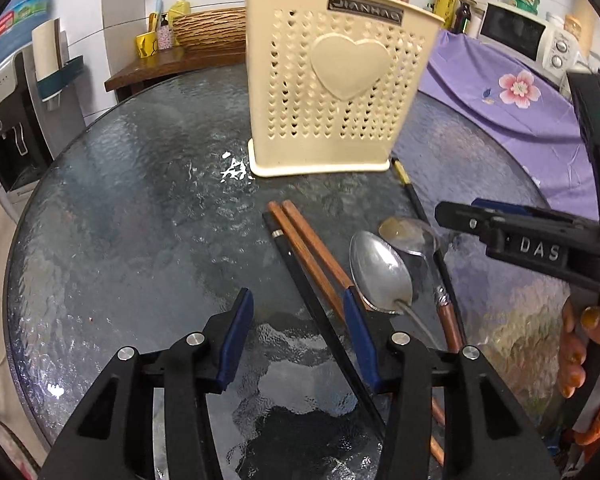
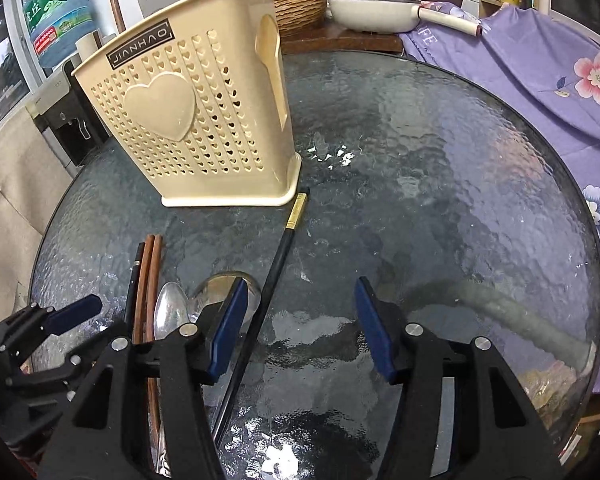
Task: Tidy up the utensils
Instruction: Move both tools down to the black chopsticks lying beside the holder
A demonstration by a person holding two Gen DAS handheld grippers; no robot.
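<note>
Utensils (image 1: 380, 272) lie on glass table (image 1: 140, 200) w/ both grippers' fingers (image 1: 236, 340) spread, low over them, gripping nothing.

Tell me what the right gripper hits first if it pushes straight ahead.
Probably bare glass table: the open right gripper has nothing between its fingers. The black chopstick lies just left of that line; depth is uncertain.

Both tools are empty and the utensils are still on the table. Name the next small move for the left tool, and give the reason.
Probably lower the left tool and shut it on the black chopstick, which already lies between its open fingers. The cream holder stands upright just beyond, ready to take it. The right tool is open, holding nothing, off to the side.
</note>
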